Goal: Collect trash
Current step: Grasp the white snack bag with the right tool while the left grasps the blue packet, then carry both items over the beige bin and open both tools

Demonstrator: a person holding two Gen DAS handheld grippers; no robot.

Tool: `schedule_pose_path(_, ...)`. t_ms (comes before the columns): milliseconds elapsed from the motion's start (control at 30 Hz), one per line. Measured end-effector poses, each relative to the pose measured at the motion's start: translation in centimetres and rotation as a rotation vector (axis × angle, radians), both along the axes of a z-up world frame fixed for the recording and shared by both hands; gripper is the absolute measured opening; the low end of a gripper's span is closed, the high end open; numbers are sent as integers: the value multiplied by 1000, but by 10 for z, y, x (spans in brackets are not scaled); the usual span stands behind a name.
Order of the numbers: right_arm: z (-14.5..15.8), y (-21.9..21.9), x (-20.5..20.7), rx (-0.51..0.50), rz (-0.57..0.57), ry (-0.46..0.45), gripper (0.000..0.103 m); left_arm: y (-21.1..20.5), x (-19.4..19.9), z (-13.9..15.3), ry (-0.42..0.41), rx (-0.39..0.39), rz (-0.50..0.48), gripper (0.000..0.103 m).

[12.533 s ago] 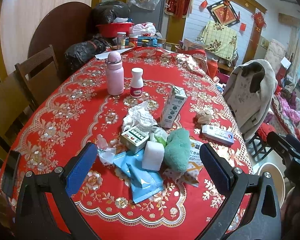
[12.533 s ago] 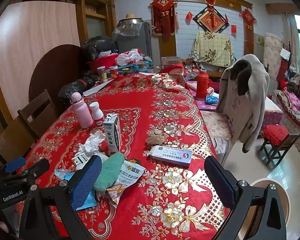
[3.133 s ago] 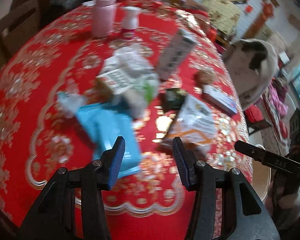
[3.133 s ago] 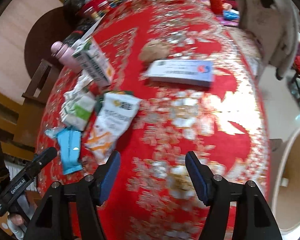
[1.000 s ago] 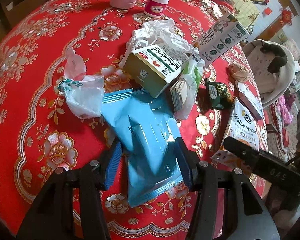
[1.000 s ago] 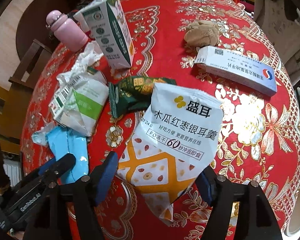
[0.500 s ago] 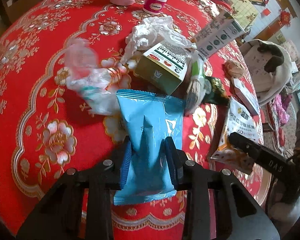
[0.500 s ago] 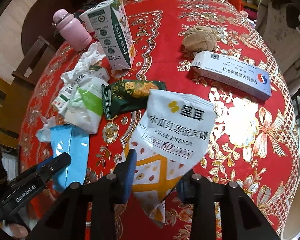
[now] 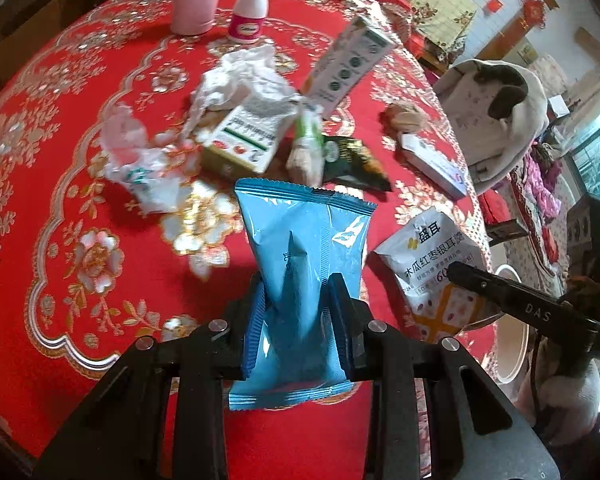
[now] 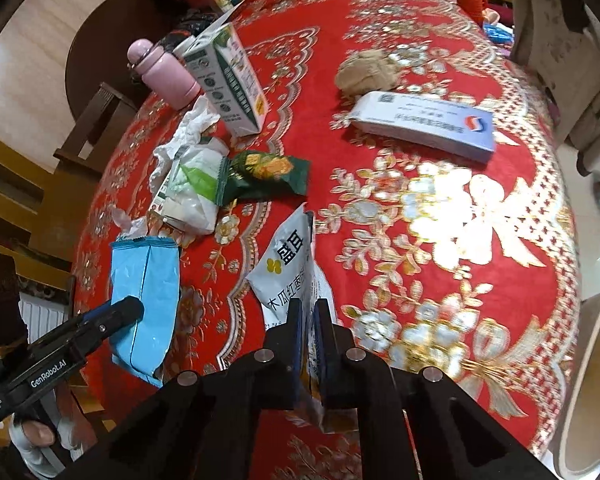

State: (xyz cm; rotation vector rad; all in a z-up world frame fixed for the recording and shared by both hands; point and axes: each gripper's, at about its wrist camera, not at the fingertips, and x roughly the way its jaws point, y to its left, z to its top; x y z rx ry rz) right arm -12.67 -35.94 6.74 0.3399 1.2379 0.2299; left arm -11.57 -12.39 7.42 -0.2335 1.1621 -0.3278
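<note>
My left gripper [image 9: 298,300] is shut on a blue plastic wrapper [image 9: 304,252] and holds it lifted off the red tablecloth [image 9: 60,128]; the wrapper also shows in the right wrist view [image 10: 146,304]. My right gripper [image 10: 308,320] is shut on a white and orange snack bag [image 10: 290,272], which stands folded on edge; the bag also shows in the left wrist view [image 9: 432,268]. On the cloth lie a green wrapper [image 10: 264,176], crumpled tissue [image 9: 240,76], a small green and white box [image 9: 244,140] and a clear wrapper [image 9: 140,160].
A tall milk carton [image 10: 228,80], a pink flask [image 10: 160,76], a white pill bottle [image 9: 250,10], a flat white box [image 10: 424,124] and a beige wad [image 10: 366,70] stand further back. A round bin [image 9: 508,356] sits on the floor right of the table. A coat-draped chair [image 9: 496,120] stands beside it.
Both grippers have closed on their wrappers and lifted them. The blue wrapper is off the cloth, and the white bag is pinched and folded on edge.
</note>
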Motion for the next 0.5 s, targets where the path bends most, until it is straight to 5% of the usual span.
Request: schedule_pose_path(500, 30, -90, -39, -2, -182, -55, 5, -99, -3, 24, -57, -11, -191, 28)
